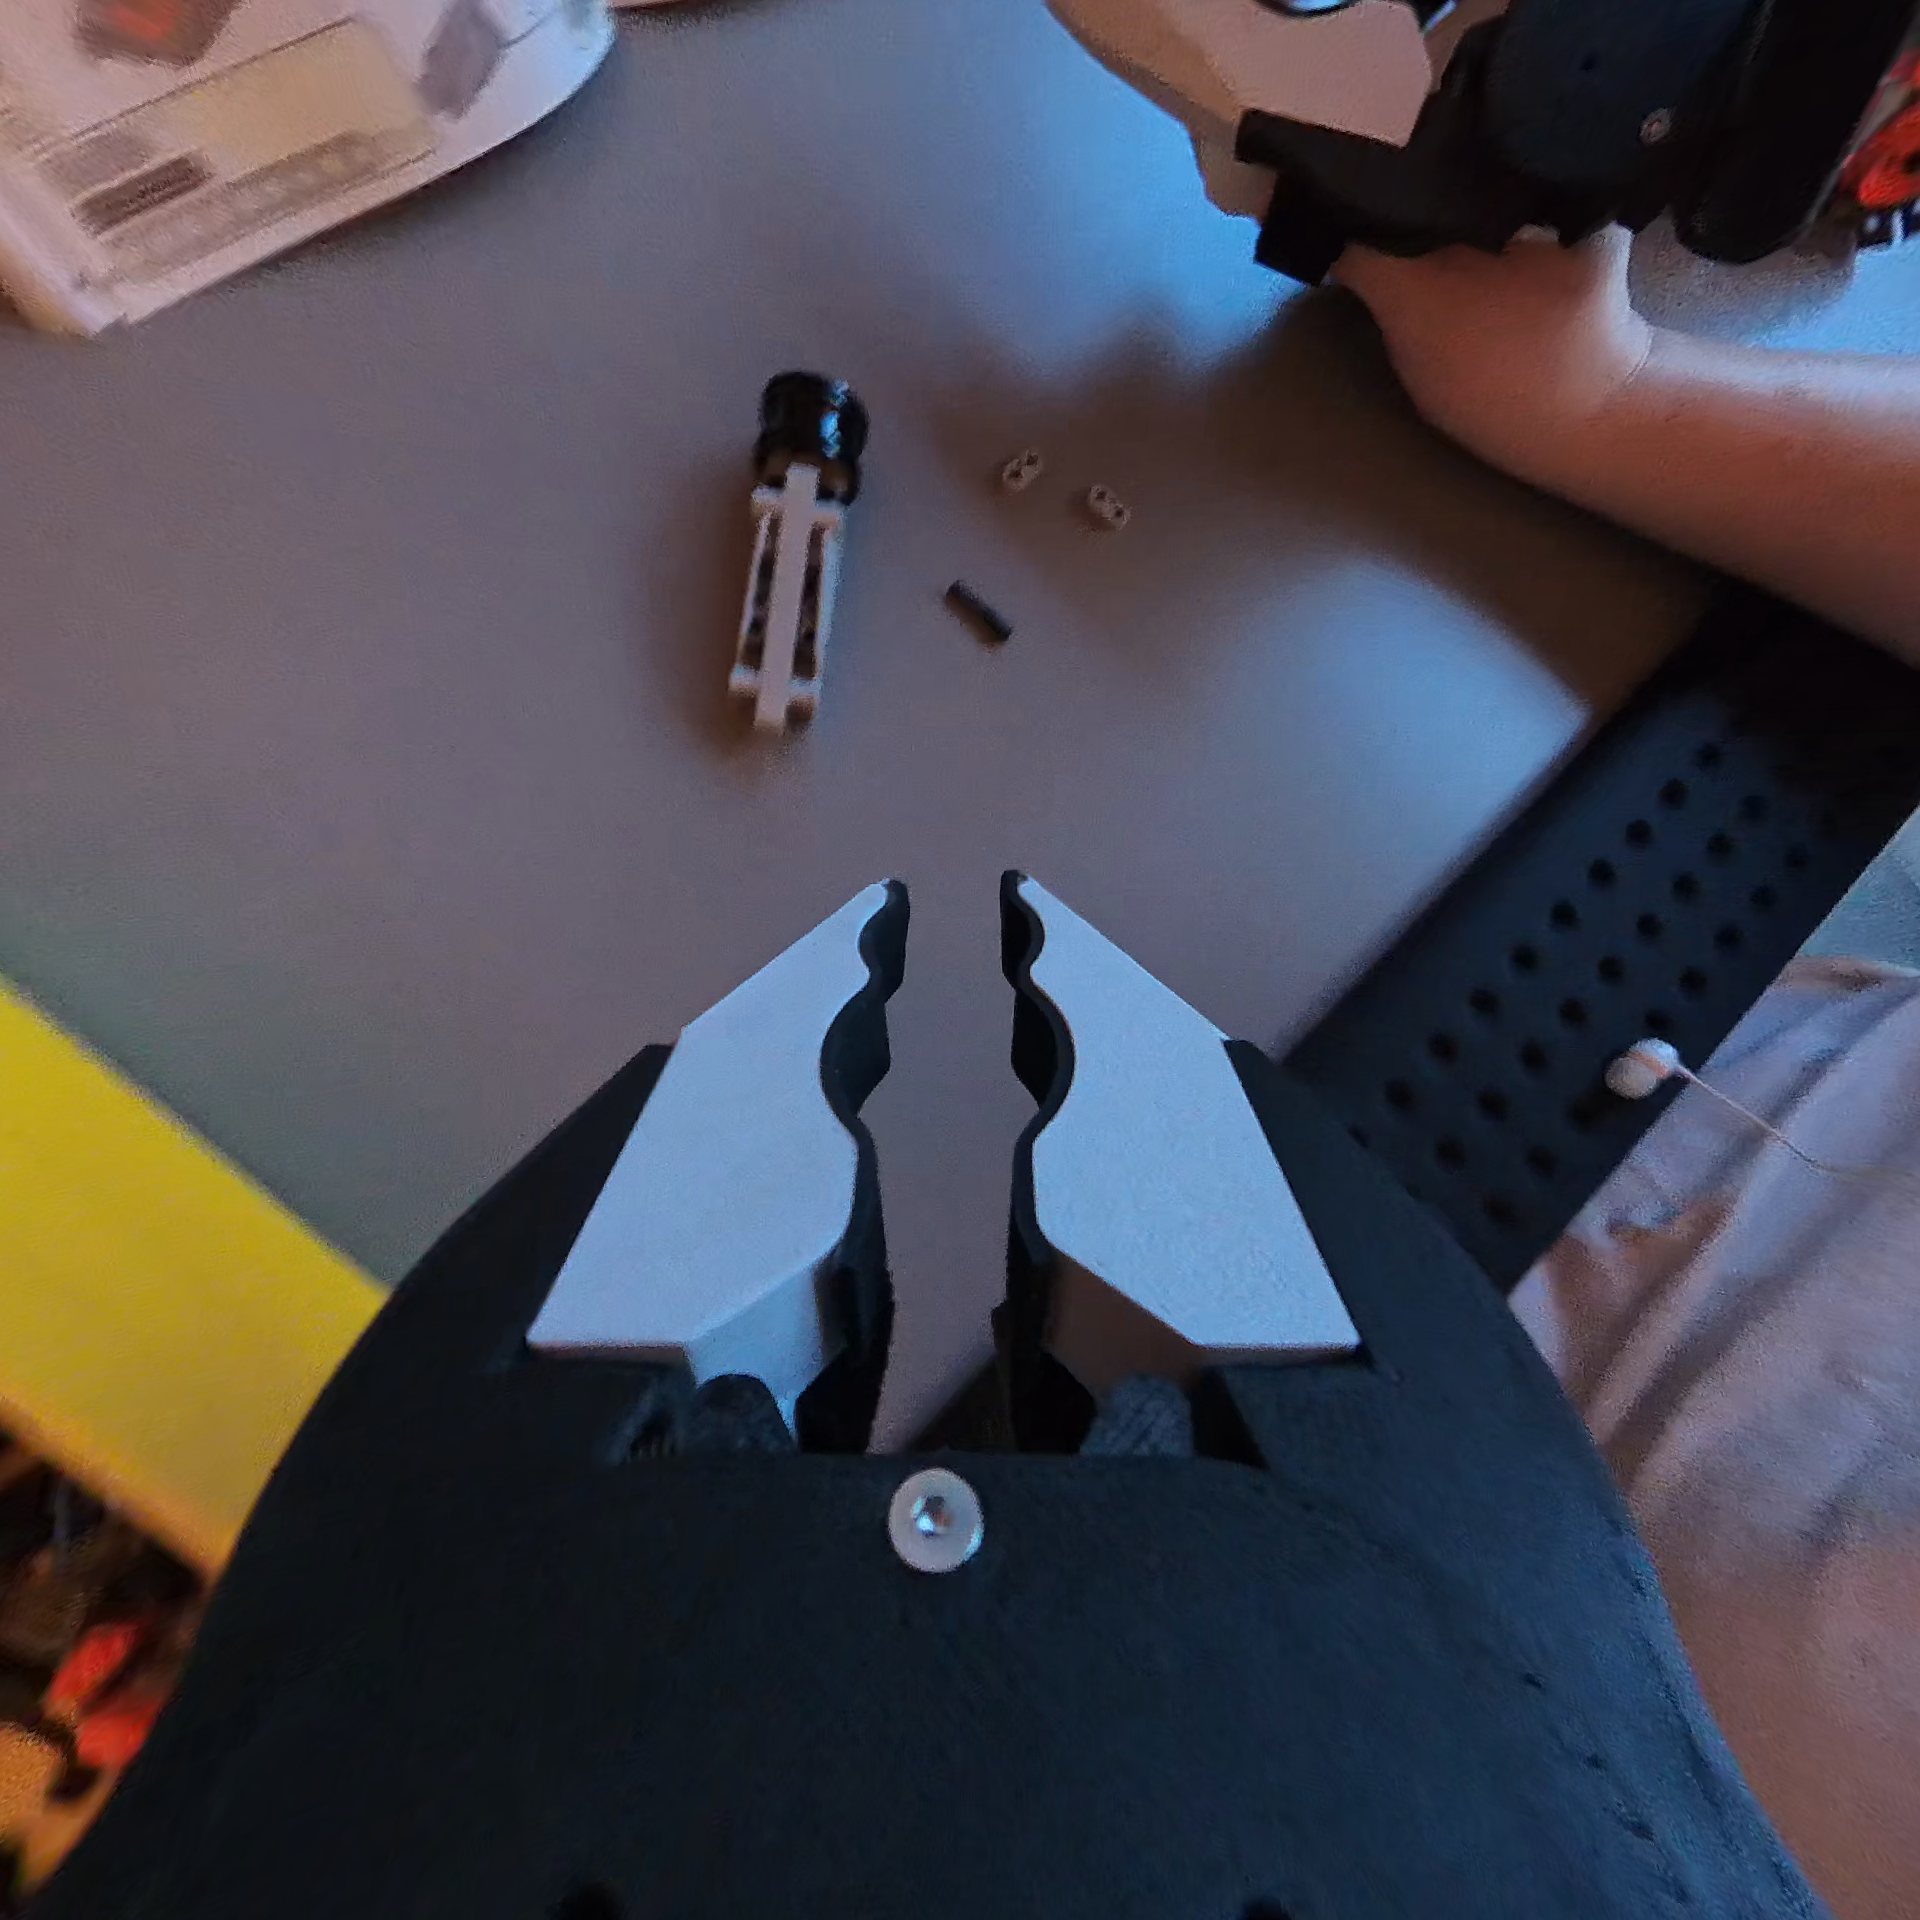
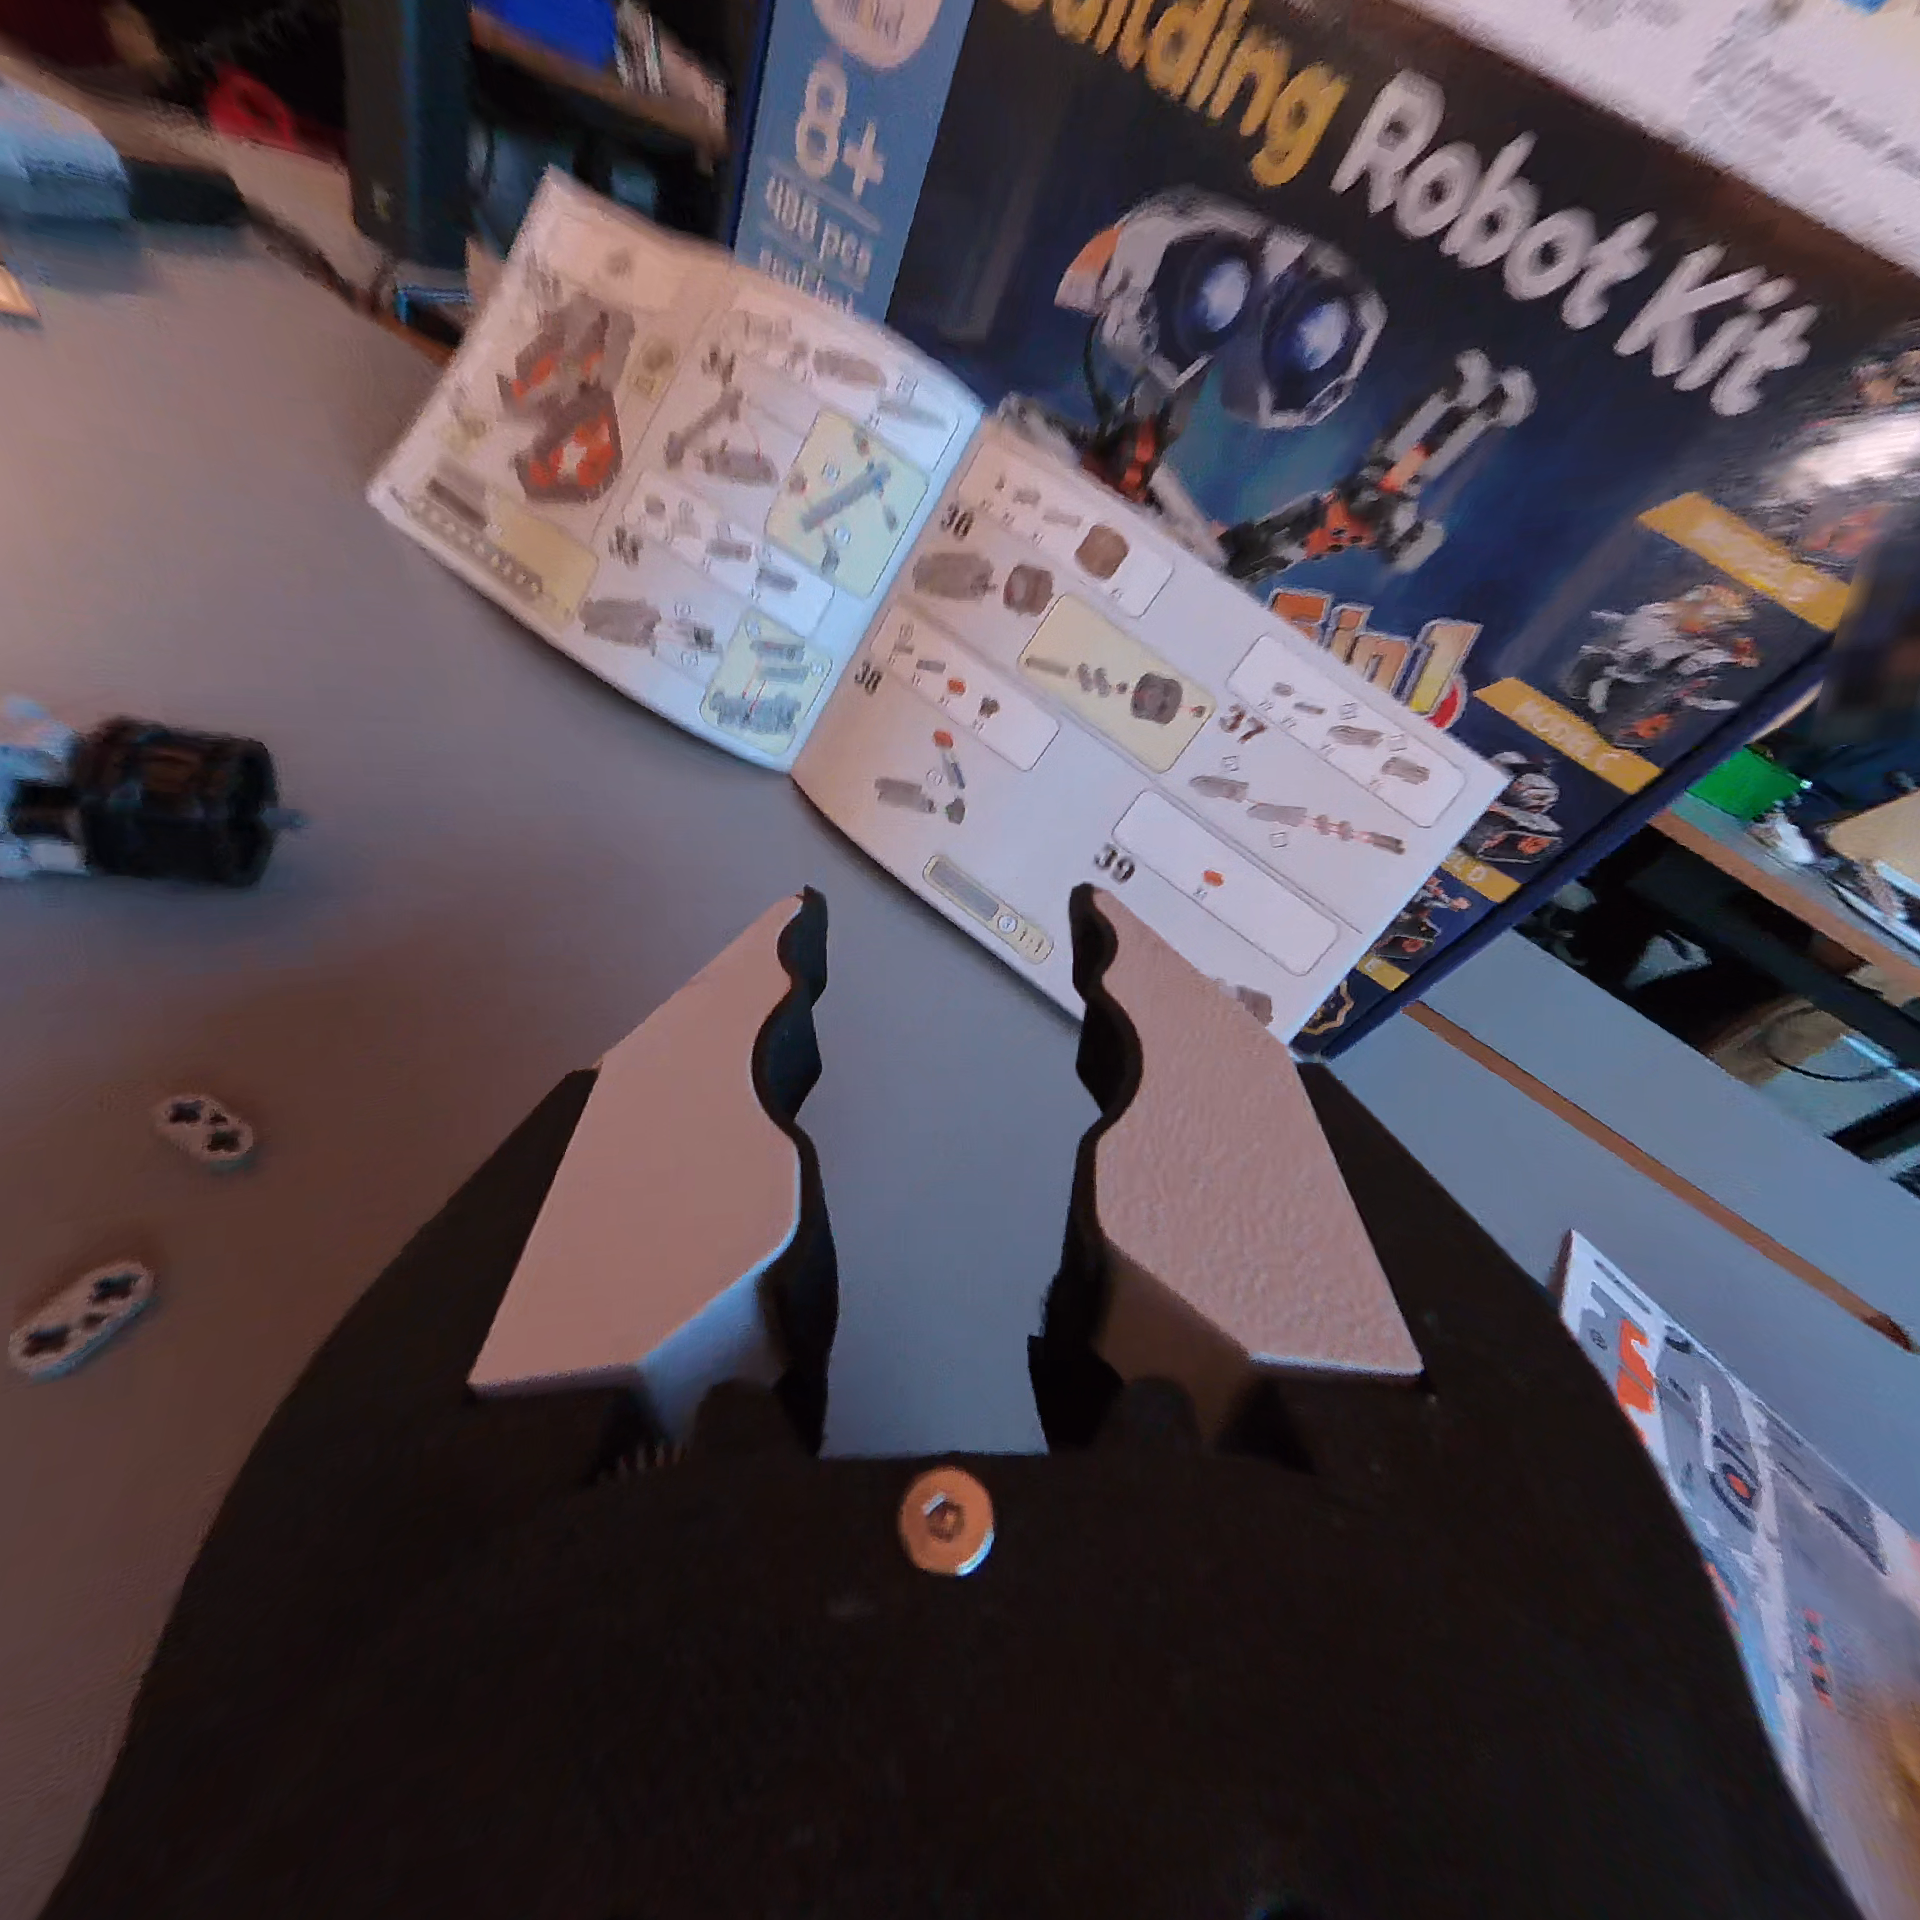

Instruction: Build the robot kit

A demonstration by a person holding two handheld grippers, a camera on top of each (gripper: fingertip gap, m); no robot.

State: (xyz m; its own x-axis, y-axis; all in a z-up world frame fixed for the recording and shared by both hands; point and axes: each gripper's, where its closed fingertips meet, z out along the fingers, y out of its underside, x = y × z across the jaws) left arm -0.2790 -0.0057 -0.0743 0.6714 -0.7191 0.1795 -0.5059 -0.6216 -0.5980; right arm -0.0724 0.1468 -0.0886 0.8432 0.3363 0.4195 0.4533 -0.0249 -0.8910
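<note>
- Grey worktop is filling most of both views, with cluttered shelves blurring in the far background of the right wrist view.
- Left gripper is hovering above the worktop with its jaws standing a narrow gap apart and gripping nothing.
- Just beyond it, a small white-and-black toy assembly is lying flat, its black round end pointing far and its white frame pointing near.
- To the right of that assembly a short black pin is lying loose, and farther right two small grey two-hole connectors are sitting near each other, all apart from the jaws.
- Right gripper is hanging over bare worktop with its jaws moderately wide and empty; an open instruction booklet is lying just beyond it, leaning against a large dark printed box.
- In the left wrist view a hand is holding that right gripper at the far right.
- These pieces look like hard, light plastic: stiff, smooth and likely to skid or flip under a careless pinch.
- The assembly seems best taken across the long sides of its white frame; the round black end looks likelier to roll out of the jaws.
- The pin and connectors are lying so low that a grip would probably need fingertips almost touching the worktop.
- A yellow object is sitting at the near left.
</note>
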